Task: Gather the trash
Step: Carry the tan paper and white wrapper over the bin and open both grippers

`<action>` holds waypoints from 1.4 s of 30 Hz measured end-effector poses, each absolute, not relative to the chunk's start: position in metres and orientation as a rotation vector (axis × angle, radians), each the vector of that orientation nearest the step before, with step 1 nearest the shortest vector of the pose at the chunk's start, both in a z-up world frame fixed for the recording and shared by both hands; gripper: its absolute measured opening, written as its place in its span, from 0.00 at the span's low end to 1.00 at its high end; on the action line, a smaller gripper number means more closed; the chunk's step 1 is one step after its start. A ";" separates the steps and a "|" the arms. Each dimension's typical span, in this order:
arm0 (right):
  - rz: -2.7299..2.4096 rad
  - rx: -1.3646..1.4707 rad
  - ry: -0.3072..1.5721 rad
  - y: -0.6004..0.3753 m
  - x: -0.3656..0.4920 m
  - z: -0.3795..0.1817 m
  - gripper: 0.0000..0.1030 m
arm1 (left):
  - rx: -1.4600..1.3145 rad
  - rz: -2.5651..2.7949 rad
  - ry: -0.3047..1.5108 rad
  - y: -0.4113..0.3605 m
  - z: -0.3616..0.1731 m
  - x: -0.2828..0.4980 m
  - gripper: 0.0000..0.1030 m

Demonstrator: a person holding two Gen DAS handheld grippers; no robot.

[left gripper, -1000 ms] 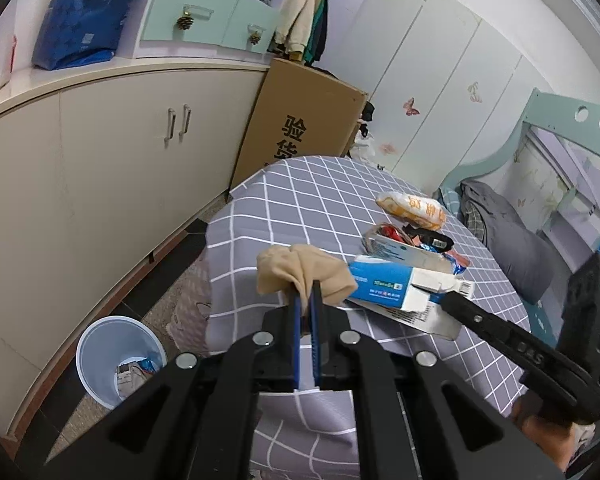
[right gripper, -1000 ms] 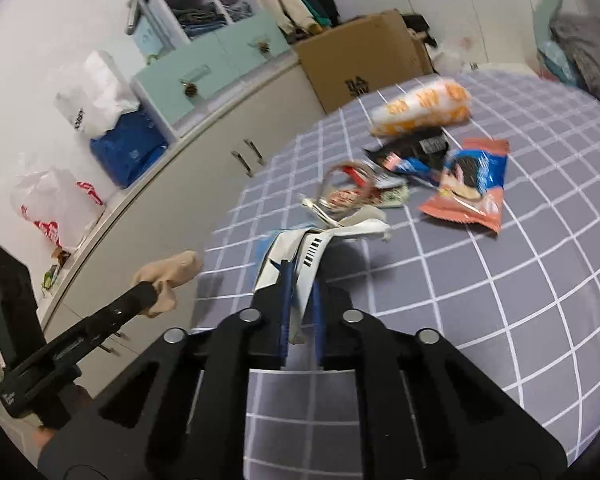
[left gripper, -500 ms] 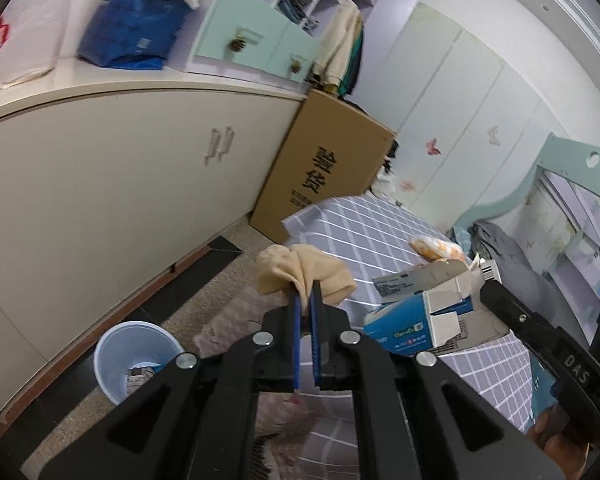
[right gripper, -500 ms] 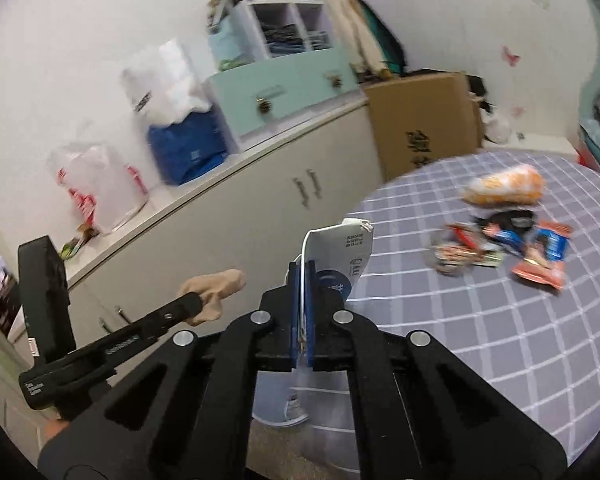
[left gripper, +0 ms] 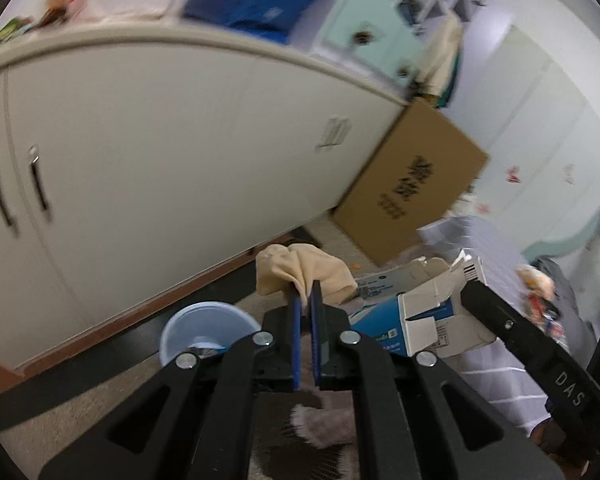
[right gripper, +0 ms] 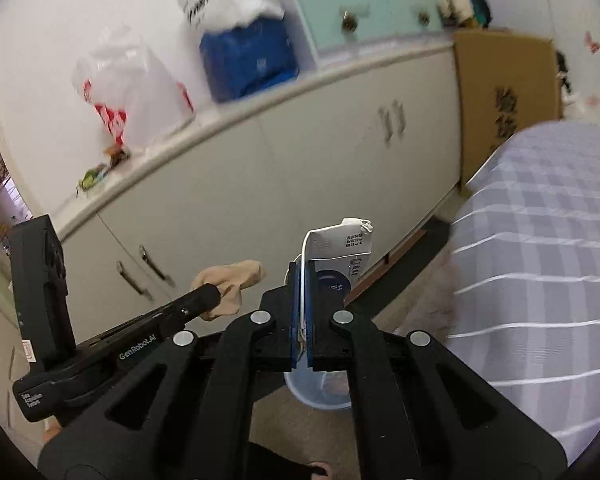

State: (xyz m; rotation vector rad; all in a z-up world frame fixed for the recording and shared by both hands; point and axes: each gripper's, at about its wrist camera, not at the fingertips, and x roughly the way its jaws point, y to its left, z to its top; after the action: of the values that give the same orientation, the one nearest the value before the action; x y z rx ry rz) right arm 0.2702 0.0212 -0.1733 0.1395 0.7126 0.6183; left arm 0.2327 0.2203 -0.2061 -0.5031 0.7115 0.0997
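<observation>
Now we clamp a beige sock (left gripper: 300,276) in our left gripper (left gripper: 305,300), and our right gripper (right gripper: 300,280) pinches a flattened carton (right gripper: 340,252), long axis upright, above the bin (right gripper: 320,394).

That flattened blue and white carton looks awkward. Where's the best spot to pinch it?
By a flat edge, as the right gripper does: jaws closed across the thin panel of the carton from below. Crushed flat, its thickness fits between the jaws; the broad faces would not.
</observation>
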 end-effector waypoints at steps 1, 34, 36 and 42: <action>0.624 0.143 0.728 0.029 0.275 -0.183 0.02 | -0.505 0.112 0.722 0.225 -0.212 0.235 0.04; 0.465 -0.114 0.876 0.079 0.310 -0.317 0.62 | -0.504 0.163 1.035 0.253 -0.345 0.300 0.05; 0.452 -0.110 0.875 0.076 0.310 -0.318 0.63 | -0.497 0.167 1.041 0.251 -0.347 0.307 0.05; 0.421 -0.080 0.883 0.060 0.309 -0.321 0.64 | -0.478 0.169 1.047 0.243 -0.345 0.316 0.58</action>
State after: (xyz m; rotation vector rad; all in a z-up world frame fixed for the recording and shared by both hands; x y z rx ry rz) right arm 0.3094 0.0601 -0.3214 -0.0804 0.8829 0.4213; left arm 0.3160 0.2433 -0.3451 -0.4778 1.0474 0.1688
